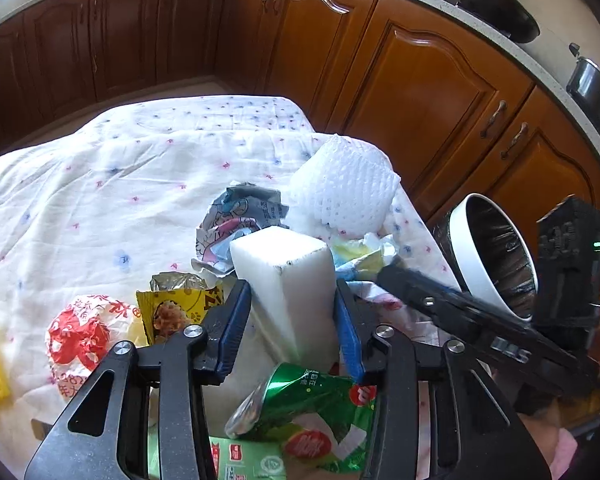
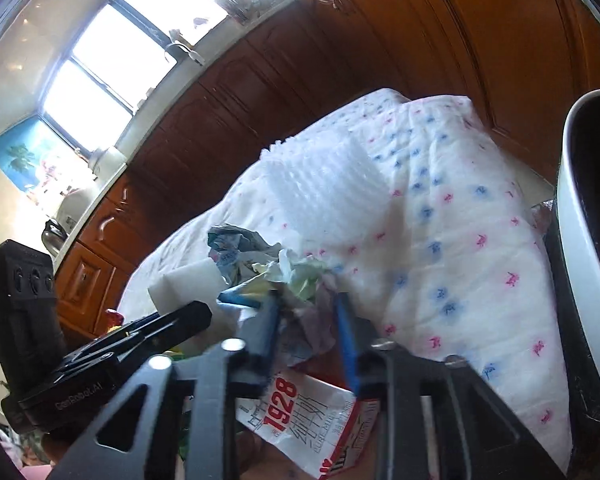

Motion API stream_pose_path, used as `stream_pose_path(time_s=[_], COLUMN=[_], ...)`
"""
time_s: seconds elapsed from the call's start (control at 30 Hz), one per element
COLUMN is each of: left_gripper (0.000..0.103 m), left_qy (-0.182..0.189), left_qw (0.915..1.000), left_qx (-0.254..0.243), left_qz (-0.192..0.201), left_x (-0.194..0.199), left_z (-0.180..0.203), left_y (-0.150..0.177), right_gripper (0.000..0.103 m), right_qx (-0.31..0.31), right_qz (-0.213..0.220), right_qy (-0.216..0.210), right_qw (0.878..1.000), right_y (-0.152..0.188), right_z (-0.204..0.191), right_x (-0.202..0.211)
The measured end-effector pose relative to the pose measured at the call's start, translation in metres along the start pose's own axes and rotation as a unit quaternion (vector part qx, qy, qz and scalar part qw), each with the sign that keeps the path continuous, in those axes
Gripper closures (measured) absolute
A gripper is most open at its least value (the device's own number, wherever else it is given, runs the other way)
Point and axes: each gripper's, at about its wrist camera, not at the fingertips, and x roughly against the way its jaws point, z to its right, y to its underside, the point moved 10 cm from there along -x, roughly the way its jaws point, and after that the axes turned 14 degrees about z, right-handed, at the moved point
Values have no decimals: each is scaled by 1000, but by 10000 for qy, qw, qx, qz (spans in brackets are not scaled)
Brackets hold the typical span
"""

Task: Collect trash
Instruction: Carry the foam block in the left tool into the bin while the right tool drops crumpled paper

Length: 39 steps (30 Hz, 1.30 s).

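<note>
- A kitchen with brown wooden cabinets; a table under a white flower-dotted cloth carries scattered litter.
- The left gripper clamps a white foam block between its blue pads.
- The right gripper pinches a crumpled wad of pale tissue, jaws narrow.
- Step in hand, I judge: grasping trash.
- Next: lift both pieces and carry them to the white-rimmed, black-lined bin just beside the table.
</note>
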Motion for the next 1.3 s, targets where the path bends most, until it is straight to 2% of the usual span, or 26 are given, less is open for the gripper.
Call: stream_pose_path(time_s=[0.17, 0.4, 0.7, 0.83, 1.0, 1.3], left_gripper=[70, 71, 71, 71, 71, 71], left_qy=[114, 253, 593, 859, 1103, 1378], left_qw=[9999, 9979, 9934, 9915, 9899, 9859], left_qx=[-13, 2, -69, -272, -469, -817], left_qz=[129, 589, 975, 941, 755, 481], left_x=[9, 40, 70, 73, 71, 63], left_z=[3, 11, 44, 75, 109, 159], left_y=[-2, -23, -46, -45, -27, 1], right_gripper=[90, 90, 90, 90, 90, 90], right_qx=[99, 15, 70, 28, -107, -292], right_qz=[282, 833, 1269, 1431, 1583, 1759], right_qy=[19, 89, 492, 733, 1003, 1225], right_qw=[9995, 9965, 9907, 9870, 9822, 9763], right_y=[-9, -32, -39, -40, -36, -34], right_z=[-7, -3, 15, 33, 56, 81], right_x=[23, 65, 119, 145, 174, 203])
